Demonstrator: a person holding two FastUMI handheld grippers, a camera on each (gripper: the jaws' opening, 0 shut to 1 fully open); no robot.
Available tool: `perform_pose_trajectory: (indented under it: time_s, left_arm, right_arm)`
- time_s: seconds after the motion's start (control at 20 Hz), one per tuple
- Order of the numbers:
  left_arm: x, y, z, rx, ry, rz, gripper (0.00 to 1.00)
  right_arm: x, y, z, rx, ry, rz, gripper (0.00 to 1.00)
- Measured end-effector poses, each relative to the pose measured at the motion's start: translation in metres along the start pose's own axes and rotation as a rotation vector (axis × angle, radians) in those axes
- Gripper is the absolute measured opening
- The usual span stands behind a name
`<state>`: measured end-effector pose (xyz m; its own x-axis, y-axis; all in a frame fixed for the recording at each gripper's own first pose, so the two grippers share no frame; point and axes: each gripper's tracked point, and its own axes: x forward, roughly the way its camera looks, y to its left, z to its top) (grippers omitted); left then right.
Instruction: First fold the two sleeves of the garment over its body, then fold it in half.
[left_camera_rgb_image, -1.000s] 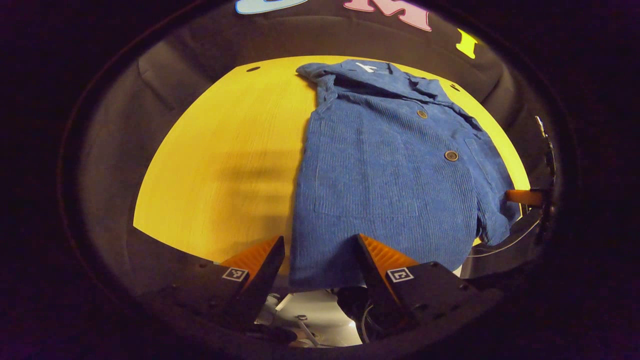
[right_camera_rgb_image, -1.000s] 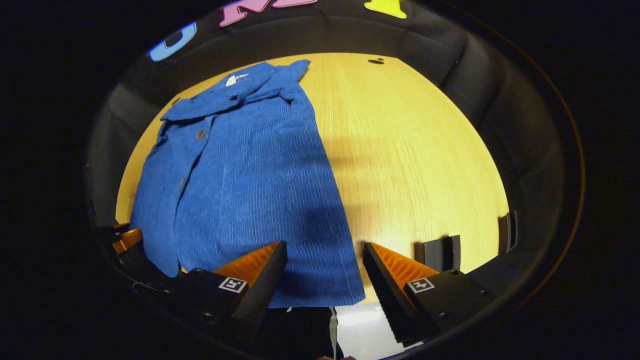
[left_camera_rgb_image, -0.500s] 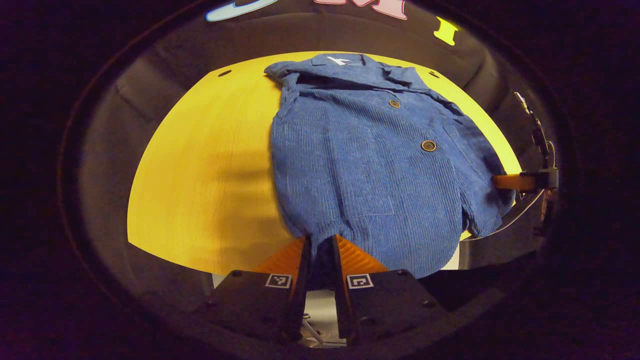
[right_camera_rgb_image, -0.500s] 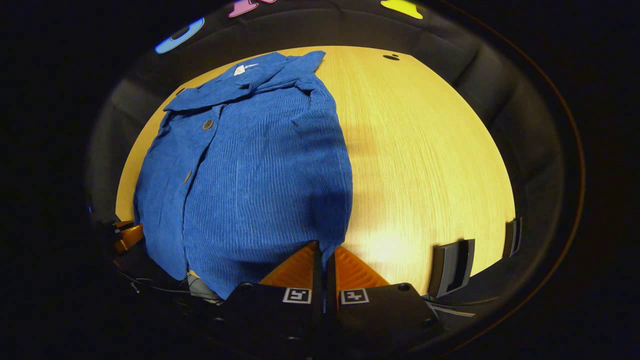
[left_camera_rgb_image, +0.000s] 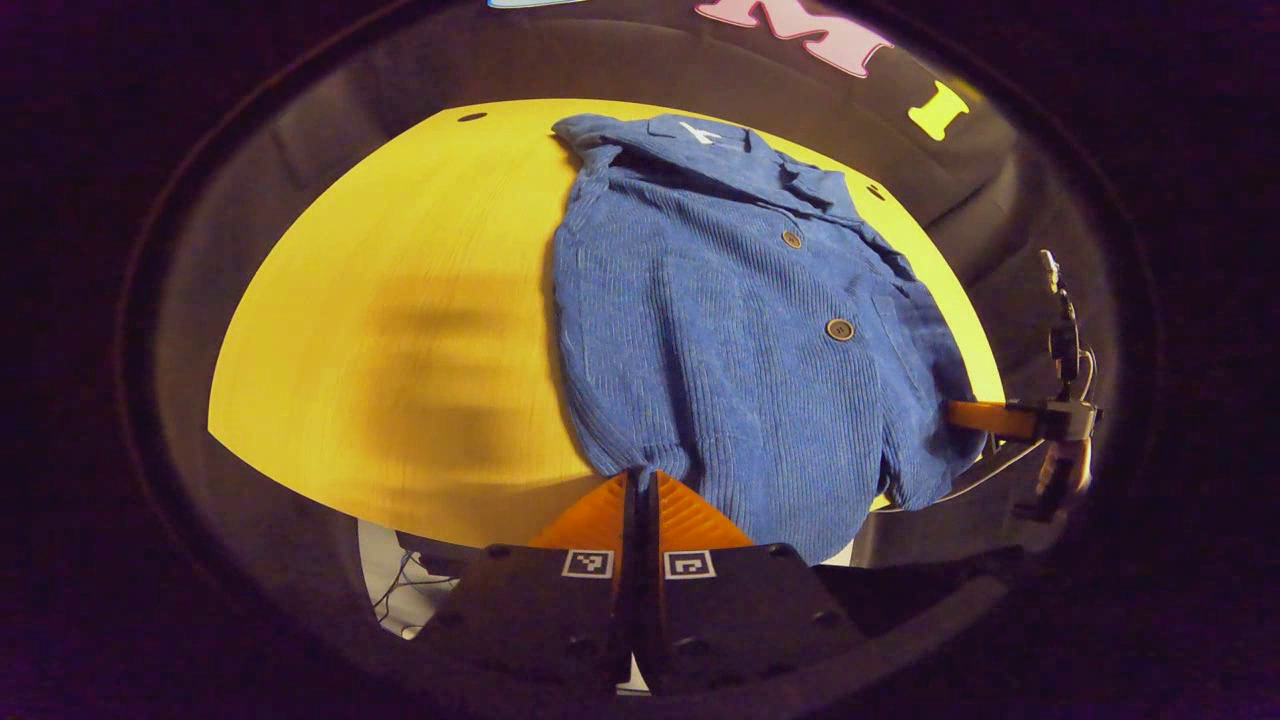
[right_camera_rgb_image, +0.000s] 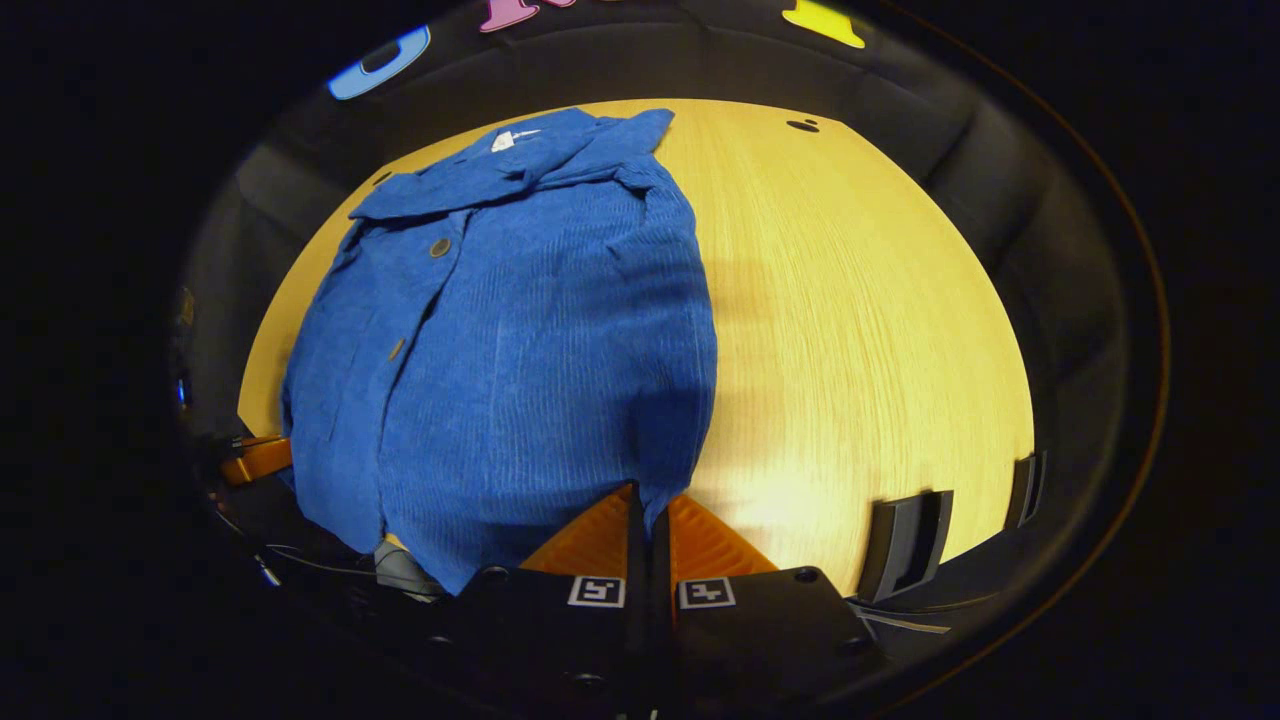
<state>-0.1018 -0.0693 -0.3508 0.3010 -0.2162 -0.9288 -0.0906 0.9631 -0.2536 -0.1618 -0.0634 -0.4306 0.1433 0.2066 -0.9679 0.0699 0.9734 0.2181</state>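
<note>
We judge the sleeves already folded in over the blue shirt (left_camera_rgb_image: 730, 330), leaving the half-fold. It lies on the yellow desk (left_camera_rgb_image: 400, 330), ahead of both tools. Our left tool (left_camera_rgb_image: 638, 490) and right tool (right_camera_rgb_image: 648, 505) are each clamped on a near hem corner, low and pointing toward the collar.

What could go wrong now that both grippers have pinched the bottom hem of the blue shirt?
Each gripper, left and right, holds just a small pinch of the shirt at its bottom corners, so the thick cloth could slip out in the fold. The hem between them sags over the table edge and may bunch unevenly.
</note>
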Motion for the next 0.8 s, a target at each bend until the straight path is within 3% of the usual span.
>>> perform_pose_trajectory:
  time_s: [0.35, 0.8]
  left_arm:
    - [-0.054, -0.023, 0.06, -0.005, -0.118, -0.089, 0.02]
    - [-0.093, -0.033, 0.247, 0.075, -0.377, -0.116, 0.02]
  right_arm:
    - [-0.039, 0.04, 0.073, 0.067, -0.104, 0.118, 0.05]
    - [-0.063, 0.078, 0.253, -0.002, -0.354, 0.205, 0.05]
